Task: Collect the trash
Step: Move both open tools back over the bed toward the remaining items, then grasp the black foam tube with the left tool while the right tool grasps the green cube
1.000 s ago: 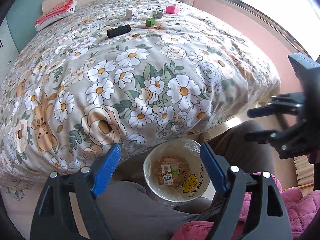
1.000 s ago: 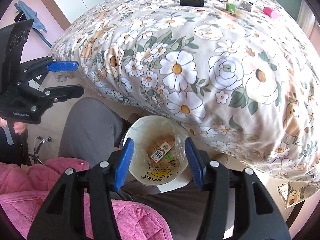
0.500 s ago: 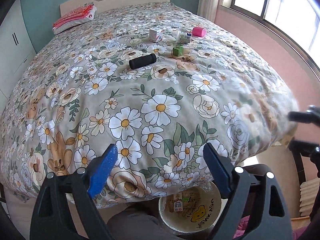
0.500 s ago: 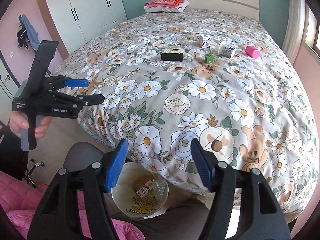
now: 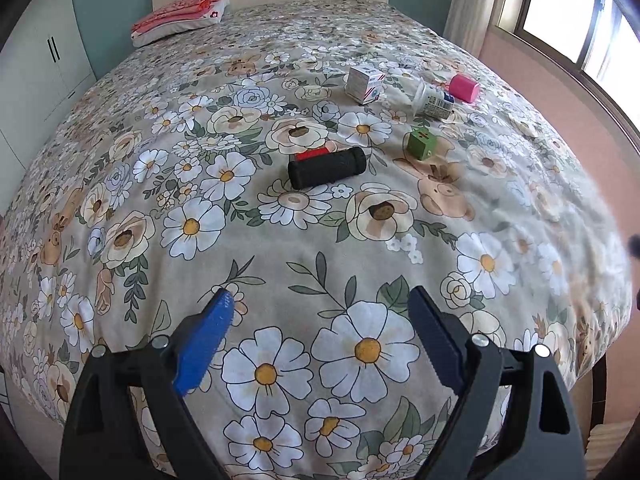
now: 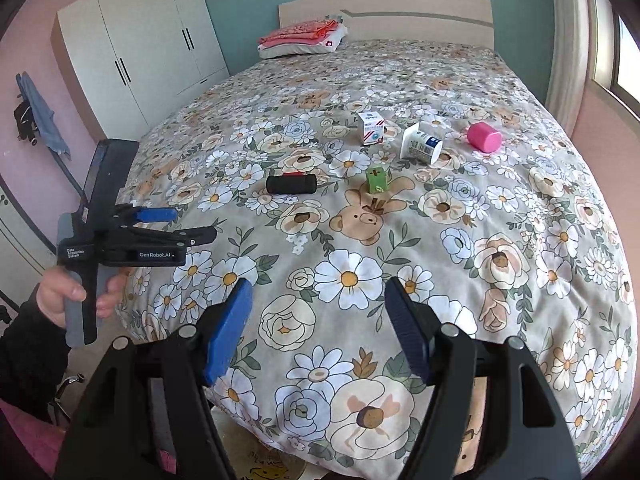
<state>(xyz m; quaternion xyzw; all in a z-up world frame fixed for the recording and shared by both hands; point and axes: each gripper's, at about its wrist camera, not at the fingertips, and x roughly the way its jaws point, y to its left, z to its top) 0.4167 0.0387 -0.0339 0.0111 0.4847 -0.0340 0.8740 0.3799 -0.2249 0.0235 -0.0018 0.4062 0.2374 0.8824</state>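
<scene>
At twelve o'clock of the empty left gripper [image 5: 320, 312], spread wide, the black cylinder [image 5: 327, 167] looks light, rigid; pinch mid-barrel. The right gripper [image 6: 320, 300] is opening, empty.

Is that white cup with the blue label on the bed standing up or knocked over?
Knocked over. The white cup lies on its side on the bedspread, wide rim facing left.
</scene>
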